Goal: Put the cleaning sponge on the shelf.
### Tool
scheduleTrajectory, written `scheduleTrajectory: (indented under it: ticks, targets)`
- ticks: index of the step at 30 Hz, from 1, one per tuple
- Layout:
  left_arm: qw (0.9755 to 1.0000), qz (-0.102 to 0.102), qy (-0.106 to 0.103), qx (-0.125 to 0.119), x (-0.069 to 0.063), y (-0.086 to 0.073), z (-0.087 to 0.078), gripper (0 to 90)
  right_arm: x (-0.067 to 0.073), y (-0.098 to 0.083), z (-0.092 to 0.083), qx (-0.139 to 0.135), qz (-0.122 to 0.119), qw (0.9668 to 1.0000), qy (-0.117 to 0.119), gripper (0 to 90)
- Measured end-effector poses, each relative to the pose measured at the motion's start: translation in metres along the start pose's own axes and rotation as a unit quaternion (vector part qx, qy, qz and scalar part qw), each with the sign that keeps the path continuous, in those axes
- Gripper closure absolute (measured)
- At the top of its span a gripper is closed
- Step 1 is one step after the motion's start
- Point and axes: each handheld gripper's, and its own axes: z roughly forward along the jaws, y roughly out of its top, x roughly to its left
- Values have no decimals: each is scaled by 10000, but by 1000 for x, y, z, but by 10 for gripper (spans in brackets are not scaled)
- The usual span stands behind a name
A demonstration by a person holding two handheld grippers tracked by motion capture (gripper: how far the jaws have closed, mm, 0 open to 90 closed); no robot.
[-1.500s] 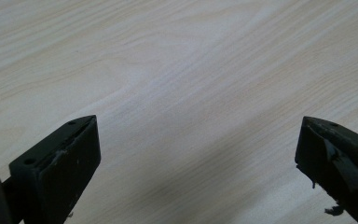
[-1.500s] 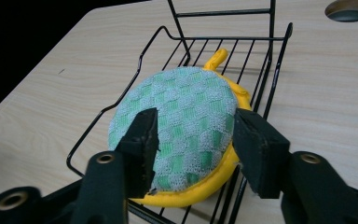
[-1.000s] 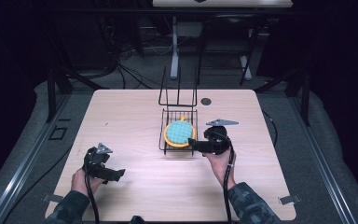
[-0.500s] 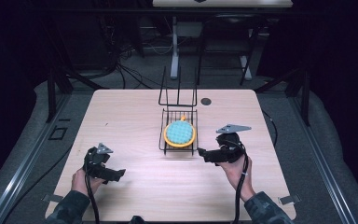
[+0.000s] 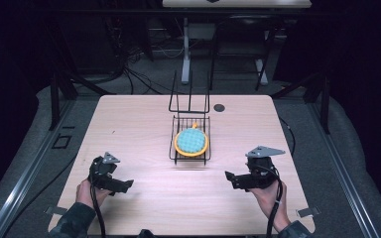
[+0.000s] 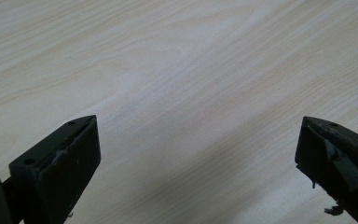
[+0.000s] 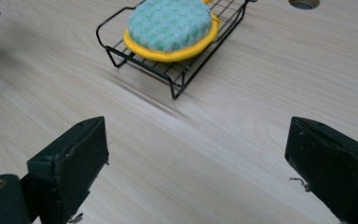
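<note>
A black wire rack (image 5: 174, 150) stands at the table's middle, with a round teal pad with a yellow rim (image 5: 191, 141) lying in it. My right gripper (image 5: 229, 178) sits near the table's front right, well clear of the rack and pointing left. Its jaws have just been opening and hold nothing. In the right gripper view the right gripper (image 7: 196, 140) stands wide over bare wood, with the pad (image 7: 170, 23) and rack (image 7: 177, 79) ahead. My left gripper (image 5: 128, 184) rests at the front left. In the left gripper view the left gripper (image 6: 198, 135) is open over bare wood.
The light wooden table (image 5: 144, 124) has a small round hole (image 5: 219, 107) behind the rack. Upright wires (image 5: 189, 96) rise from the rack's far end. Dark floor, cables and stands surround the table.
My right gripper has pulled back from the rack's right side toward the near right of the table, and its jaws stand wider. The left gripper has kept still.
</note>
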Motion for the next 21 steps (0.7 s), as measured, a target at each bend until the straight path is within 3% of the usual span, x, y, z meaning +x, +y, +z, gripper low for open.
scheduleTrajectory:
  ticks: [2,6,13,21]
  targets:
    - [10000,22,0,1,-1,0,0,2,-1,-3,-1,0,6,10000,-8,45]
    - [10000,24,-3,5,0,0,0,2,-8,-26,-7,223,32,9996,-152,25]
    - [10000,46,-12,39,-3,1,3,2,-16,-52,-2,446,143,9987,-206,2]
    - [10000,3,-28,81,1,0,3,3,-19,-57,7,603,18,9981,-100,1]
